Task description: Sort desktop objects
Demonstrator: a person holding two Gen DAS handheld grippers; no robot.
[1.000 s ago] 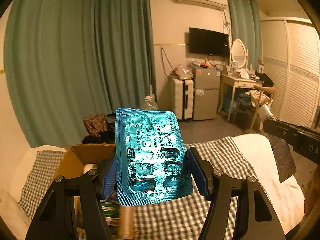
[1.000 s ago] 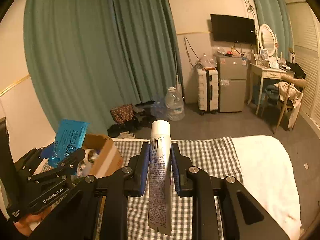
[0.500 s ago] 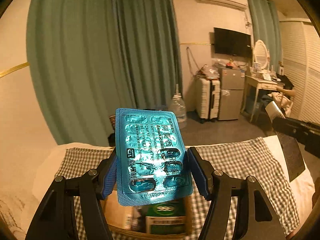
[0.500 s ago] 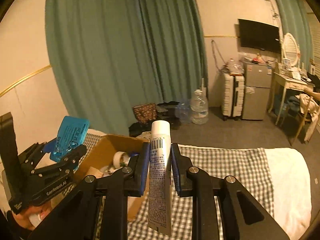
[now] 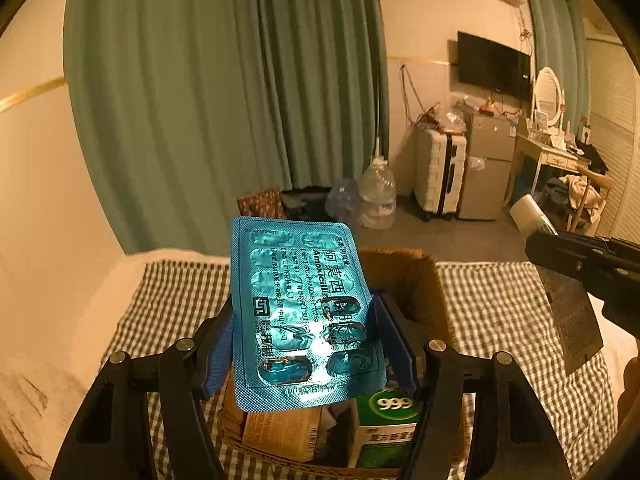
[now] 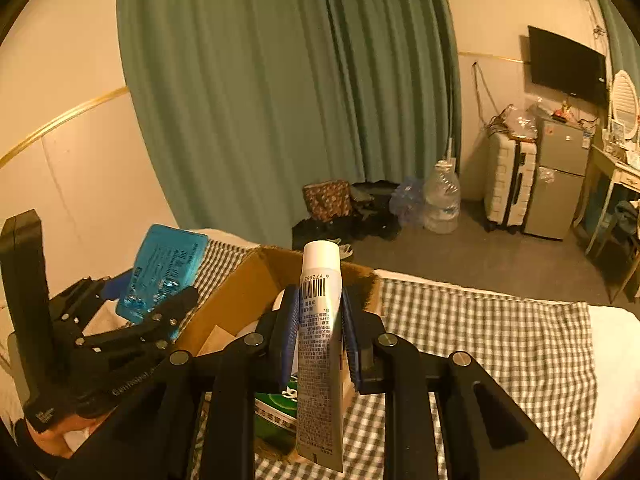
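— Blister pack (image 5: 300,312), where do we have it now?

— We hold it in the left gripper (image 5: 302,344). Its blue pads (image 5: 218,350) press the two long edges of the lower half, so the fingers are closed on it. The upper half stands free above the fingertips and leans a little to the left. In the right wrist view we see the same pack (image 6: 164,270) rising out of the left gripper (image 6: 154,304), tilted.

— And the other side?

— The right gripper (image 6: 318,332) is narrow, closed on a white tube (image 6: 320,344). The pads (image 6: 289,336) squeeze the tube around its middle, just under the barcode. The cap end points away from us above the fingertips, and the flat crimped end hangs below them, toward the camera. From the left wrist view the tube (image 5: 568,312) and the right gripper (image 5: 588,268) show at the right edge.

— What is under our fingers?

— A cardboard box (image 5: 408,280) is open directly below and behind the pack. Inside it we see a green medicine carton (image 5: 386,424) marked 999 and some brown paper packaging. In the right wrist view the box (image 6: 240,296) lies between the two grippers, partly behind the tube.

— And further?

— The box stands on a checked cloth (image 5: 492,304). Beyond it there is the floor with a large water bottle (image 6: 442,200), then green curtains (image 5: 224,92), a white suitcase (image 5: 440,172) and a black television (image 5: 494,64) on the wall.
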